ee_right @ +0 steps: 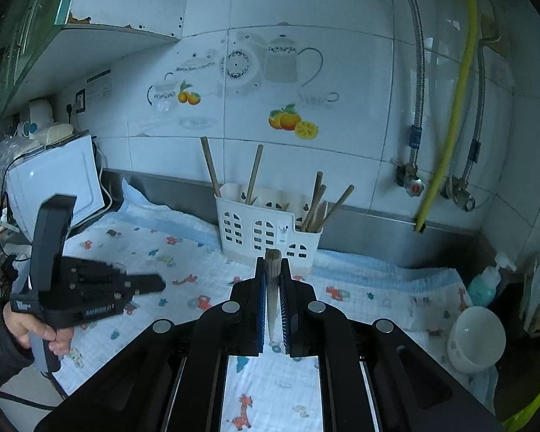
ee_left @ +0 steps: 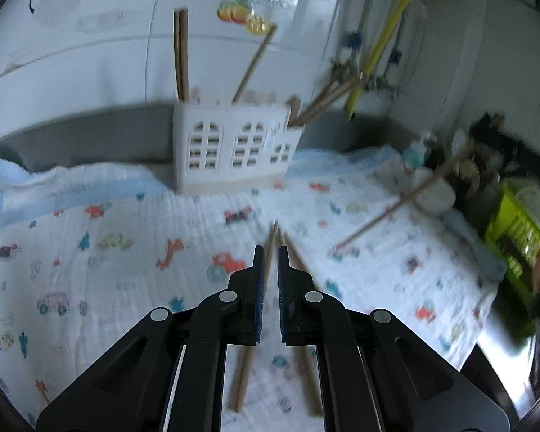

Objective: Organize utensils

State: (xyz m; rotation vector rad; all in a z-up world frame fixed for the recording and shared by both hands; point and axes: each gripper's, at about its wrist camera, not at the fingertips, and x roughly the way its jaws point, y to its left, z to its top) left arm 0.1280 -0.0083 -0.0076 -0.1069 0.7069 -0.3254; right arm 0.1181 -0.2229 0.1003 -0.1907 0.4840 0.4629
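A white utensil holder (ee_left: 234, 151) stands against the tiled wall on a printed cloth (ee_left: 108, 252), with several wooden chopsticks in it; it also shows in the right wrist view (ee_right: 266, 230). My left gripper (ee_left: 270, 252) hovers low over two chopsticks (ee_left: 266, 288) lying on the cloth in a V, its jaws narrowly apart with one stick between them. My right gripper (ee_right: 272, 264) is shut on a wooden chopstick (ee_right: 272, 280), held up in front of the holder. That chopstick (ee_left: 396, 208) shows blurred in the left wrist view. The left gripper (ee_right: 140, 284) shows at left.
A white bowl (ee_right: 477, 338) and a teal soap bottle (ee_right: 484, 284) stand at the right of the cloth. A yellow hose (ee_right: 450, 126) and valves hang on the wall. A white appliance (ee_right: 54, 180) stands at the far left. A green rack (ee_left: 514, 230) is at the right.
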